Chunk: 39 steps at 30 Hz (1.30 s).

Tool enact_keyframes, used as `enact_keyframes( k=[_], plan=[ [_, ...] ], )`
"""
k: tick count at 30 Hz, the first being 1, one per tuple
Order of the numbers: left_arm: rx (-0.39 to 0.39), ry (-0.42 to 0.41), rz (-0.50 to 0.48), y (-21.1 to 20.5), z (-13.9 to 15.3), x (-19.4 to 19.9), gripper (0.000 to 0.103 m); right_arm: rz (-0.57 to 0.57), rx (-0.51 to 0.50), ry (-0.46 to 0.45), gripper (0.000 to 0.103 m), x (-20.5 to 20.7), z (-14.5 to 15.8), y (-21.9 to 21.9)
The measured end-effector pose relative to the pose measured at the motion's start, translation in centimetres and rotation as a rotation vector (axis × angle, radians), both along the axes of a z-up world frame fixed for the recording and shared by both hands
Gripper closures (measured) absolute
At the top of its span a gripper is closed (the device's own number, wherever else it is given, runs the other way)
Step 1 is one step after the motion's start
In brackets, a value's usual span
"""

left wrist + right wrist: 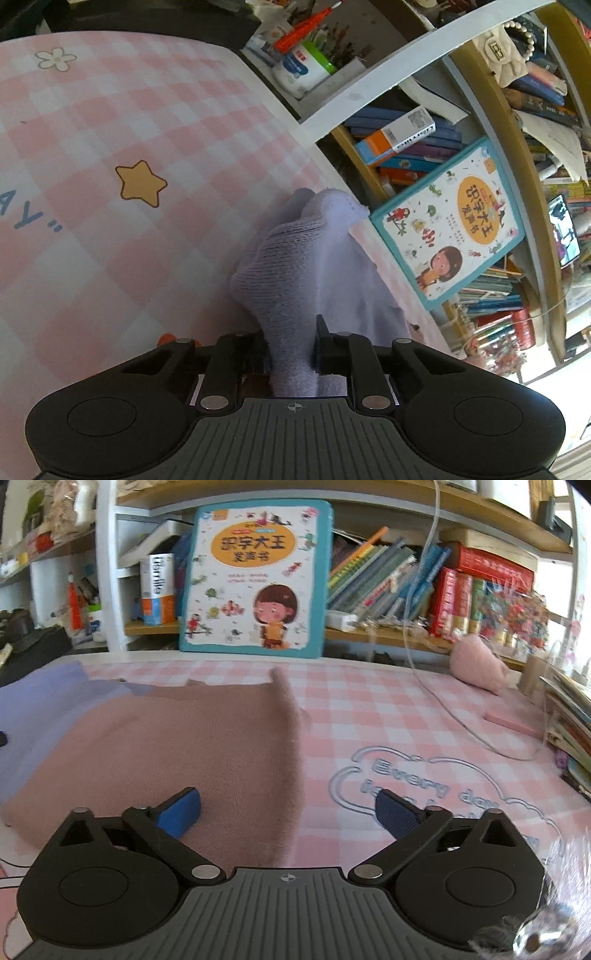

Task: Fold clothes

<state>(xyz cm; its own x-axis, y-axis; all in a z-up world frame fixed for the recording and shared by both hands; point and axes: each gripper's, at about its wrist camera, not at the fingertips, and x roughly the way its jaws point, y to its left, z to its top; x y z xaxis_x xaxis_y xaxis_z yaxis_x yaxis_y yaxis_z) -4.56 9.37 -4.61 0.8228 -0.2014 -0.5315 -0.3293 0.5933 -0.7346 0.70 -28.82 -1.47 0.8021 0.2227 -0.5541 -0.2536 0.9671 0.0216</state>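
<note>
My left gripper (291, 350) is shut on a lavender knit garment (306, 266), which bunches up between its jaws and hangs over the pink checked table mat (110, 129). In the right wrist view a dusty-pink knit garment (192, 746) lies flat on the mat (406, 716), with the lavender garment (48, 705) beside it at the left. My right gripper (288, 812) is open and empty, its blue pads (181, 808) just above the pink garment's near right edge.
A children's picture book (255, 579) leans against a bookshelf (424, 590) at the table's far edge. A pink plush toy (476, 664), a pink pad (513, 716) and a thin cable (461, 723) lie at the right. A stack of books (569, 723) borders the right side.
</note>
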Motion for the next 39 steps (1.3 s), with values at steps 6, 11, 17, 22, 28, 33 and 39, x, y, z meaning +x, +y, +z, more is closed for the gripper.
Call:
enact_keyframes(
  k=[6, 11, 17, 22, 28, 33, 39],
  plan=[
    [-0.038, -0.016, 0.006, 2.1, -0.3, 0.3, 0.086, 0.067, 0.105, 0.049, 0.055, 1.0, 0.7, 1.6],
    [-0.013, -0.029, 0.063, 4.6, 0.0, -0.3, 0.086, 0.112, 0.113, 0.062, 0.059, 2.6, 0.8, 4.3],
    [0.014, -0.029, 0.135, 7.2, 0.3, -1.9, 0.086, 0.180, 0.127, 0.060, 0.058, 3.8, 0.6, 7.7],
    [0.010, -0.028, 0.150, 7.8, -0.1, -2.4, 0.086, 0.216, 0.121, 0.038, 0.056, 4.0, 0.4, 8.4],
    [0.034, -0.025, 0.141, 7.7, -0.1, -2.3, 0.086, 0.231, 0.148, 0.070, 0.056, 3.7, 0.6, 6.4],
    [0.062, -0.024, 0.145, 7.3, -0.1, -2.4, 0.086, 0.247, 0.136, 0.066, 0.059, 3.2, 0.5, 5.9],
    [0.094, -0.018, 0.144, 6.9, 0.5, -2.4, 0.086, 0.257, 0.152, 0.072, 0.058, 3.2, 0.2, 5.8]
  ],
)
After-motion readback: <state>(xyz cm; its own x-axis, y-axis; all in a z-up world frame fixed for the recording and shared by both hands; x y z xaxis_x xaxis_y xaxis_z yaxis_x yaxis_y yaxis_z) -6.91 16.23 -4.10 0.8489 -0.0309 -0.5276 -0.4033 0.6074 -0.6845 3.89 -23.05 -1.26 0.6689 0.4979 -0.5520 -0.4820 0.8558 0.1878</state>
